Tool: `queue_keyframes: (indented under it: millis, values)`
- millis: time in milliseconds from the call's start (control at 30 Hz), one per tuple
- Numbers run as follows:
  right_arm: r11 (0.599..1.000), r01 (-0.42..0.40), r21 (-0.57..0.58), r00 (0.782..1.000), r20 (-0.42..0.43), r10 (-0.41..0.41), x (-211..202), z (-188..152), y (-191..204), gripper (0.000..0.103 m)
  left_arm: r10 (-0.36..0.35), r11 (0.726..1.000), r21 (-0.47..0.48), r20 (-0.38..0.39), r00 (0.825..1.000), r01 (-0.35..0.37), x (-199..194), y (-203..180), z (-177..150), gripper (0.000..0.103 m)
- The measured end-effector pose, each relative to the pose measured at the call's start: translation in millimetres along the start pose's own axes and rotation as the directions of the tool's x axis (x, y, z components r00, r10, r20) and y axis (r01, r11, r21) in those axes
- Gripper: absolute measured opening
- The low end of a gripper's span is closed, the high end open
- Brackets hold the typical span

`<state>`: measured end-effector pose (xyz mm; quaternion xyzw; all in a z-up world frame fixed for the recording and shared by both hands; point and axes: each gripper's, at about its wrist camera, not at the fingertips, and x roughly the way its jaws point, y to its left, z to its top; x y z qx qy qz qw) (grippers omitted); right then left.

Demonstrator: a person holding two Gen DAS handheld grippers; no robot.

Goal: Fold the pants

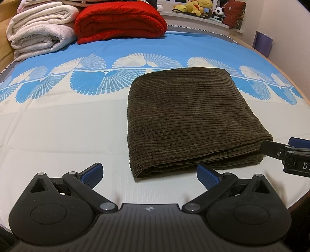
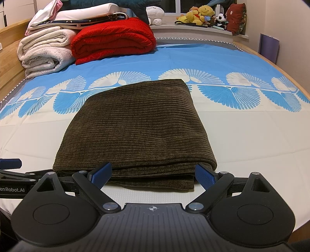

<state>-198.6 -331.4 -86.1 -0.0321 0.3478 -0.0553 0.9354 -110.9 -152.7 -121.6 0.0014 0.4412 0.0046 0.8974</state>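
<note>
2 tongs, the left tongs (image 1: pixel 149 175) and right tongs (image 2: pixel 153 175), are spread wide and grip nothing. Folded brown corduroy pants (image 2: pixel 135 131) are laid flat on the bed (image 2: pixel 251 139) near its front edge, just beyond both.

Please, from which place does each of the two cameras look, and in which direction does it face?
Left wrist: sits on the left gripper, low at the near edge of the bed, facing the folded brown pants ahead and right; its own open fingers show, with the right gripper's tip at the far right.
Right wrist: sits on the right gripper, facing the pants straight on; its open fingers show, the left gripper at the far left.
Shared: pants, bed, red blanket, white blankets, plush toys.
</note>
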Motion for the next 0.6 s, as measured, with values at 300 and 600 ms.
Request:
queue_keyframes:
  millis: [300, 600]
  values:
    - [1.000, 0.001, 0.000, 1.000, 0.000, -0.001, 0.0, 0.0, 0.5, 0.093, -0.005, 1.000, 0.007, 0.004, 1.000, 0.005, -0.6, -0.1, -0.6, 0.103]
    - [1.000, -0.001, -0.005, 1.000, -0.001, 0.001, 0.0, -0.5, -0.6, 0.093, -0.009, 1.000, 0.015, 0.010, 1.000, 0.009, -1.4, -0.3, -1.1, 0.103]
